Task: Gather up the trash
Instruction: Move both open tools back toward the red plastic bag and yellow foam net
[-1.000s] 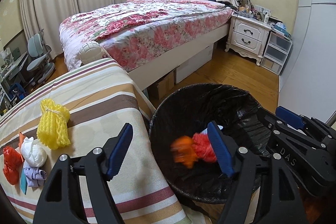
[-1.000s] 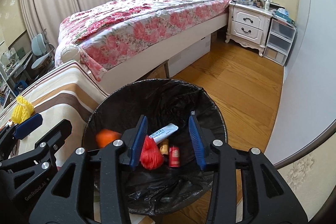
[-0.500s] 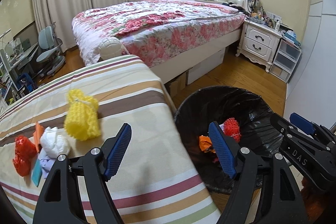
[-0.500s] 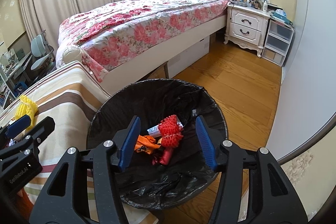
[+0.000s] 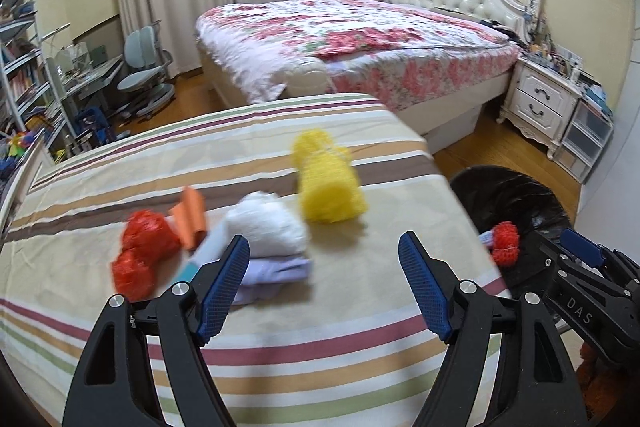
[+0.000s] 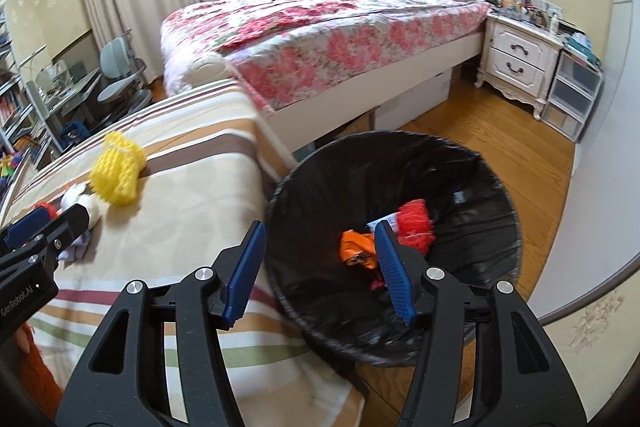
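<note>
We note the left gripper (image 5: 324,279), jaws wide and empty, above the striped surface (image 5: 320,359) just short of the white wad (image 5: 268,225) and yellow net (image 5: 328,183), the right gripper (image 6: 320,267), marked "DAS", equally wide over the black-lined bin (image 6: 460,163).
</note>
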The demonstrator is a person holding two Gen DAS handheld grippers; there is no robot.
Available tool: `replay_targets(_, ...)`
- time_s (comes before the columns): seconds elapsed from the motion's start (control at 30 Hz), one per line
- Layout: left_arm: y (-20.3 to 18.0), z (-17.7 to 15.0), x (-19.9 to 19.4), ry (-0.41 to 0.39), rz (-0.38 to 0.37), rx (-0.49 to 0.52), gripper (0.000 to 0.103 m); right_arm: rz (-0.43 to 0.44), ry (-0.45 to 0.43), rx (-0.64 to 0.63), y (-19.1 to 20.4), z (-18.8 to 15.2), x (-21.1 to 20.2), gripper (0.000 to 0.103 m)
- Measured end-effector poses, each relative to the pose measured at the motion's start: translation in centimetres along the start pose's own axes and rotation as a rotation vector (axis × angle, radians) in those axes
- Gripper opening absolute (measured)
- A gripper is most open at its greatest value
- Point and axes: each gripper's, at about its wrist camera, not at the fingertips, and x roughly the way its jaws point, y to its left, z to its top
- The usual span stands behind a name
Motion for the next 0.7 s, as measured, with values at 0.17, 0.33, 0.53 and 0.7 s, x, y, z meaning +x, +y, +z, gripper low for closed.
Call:
replay_targets(0.17,4.0,-0.8,-0.3,0.010,0.067,-0.053,0.075,0.030,0.011,-0.047,3.0,-0.4,0.0,0.062)
replay_targets(0.33,8.0,-1.3,-0.2,0.017,0.136,-0.111,0.075,0.050,0.017,-0.086,5.4,-0.4,0.1,0.063)
replay_targets(0.53,11.4,-1.7,1.2,0.054,0.176,-0.154,0.075,0.068,0.027,-0.122,7.5,-0.2,0.6,0.063)
replay_targets(0.7,12.8,-2.1,2.3,0.087,0.151,-0.155,0.075,0.080,0.038,-0.140,9.0,0.3,1.3,0.063)
